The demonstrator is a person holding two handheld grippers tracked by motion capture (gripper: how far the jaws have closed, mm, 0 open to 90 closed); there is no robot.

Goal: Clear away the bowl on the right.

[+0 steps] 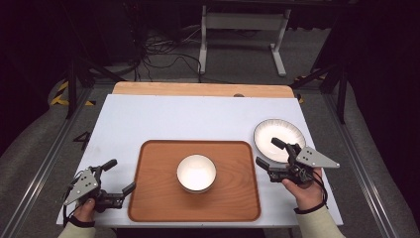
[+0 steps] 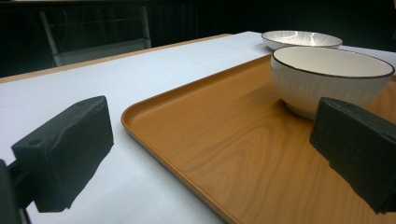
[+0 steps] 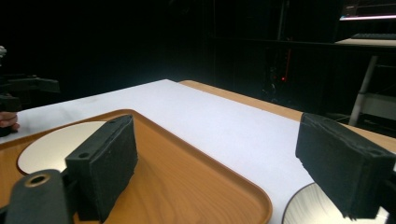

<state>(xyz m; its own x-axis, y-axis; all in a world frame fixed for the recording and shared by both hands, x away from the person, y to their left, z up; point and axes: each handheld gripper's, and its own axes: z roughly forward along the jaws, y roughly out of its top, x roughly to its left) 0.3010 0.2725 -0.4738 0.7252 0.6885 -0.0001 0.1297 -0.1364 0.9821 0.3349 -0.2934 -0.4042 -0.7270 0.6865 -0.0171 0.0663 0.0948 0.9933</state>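
A white bowl (image 1: 196, 172) (image 2: 327, 74) stands upright in the middle of a wooden tray (image 1: 148, 198) (image 2: 210, 140) (image 3: 187, 186). To the tray's right, a shallow white plate (image 1: 277, 134) (image 2: 301, 38) (image 3: 303, 210) lies on the white tabletop. My right gripper (image 1: 266, 152) (image 3: 224, 158) is open beside the tray's right edge; one jaw hangs over the plate's near rim, the other by the tray, and nothing sits between them. My left gripper (image 1: 122, 175) (image 2: 210, 135) is open at the tray's left edge, straddling its rim and pointing toward the bowl.
The white table surface (image 1: 198, 114) has free room behind and to the left of the tray, with a wooden strip (image 1: 198, 89) along its far edge. Metal frame rails run along both sides. Cables and a stand sit on the dark floor beyond.
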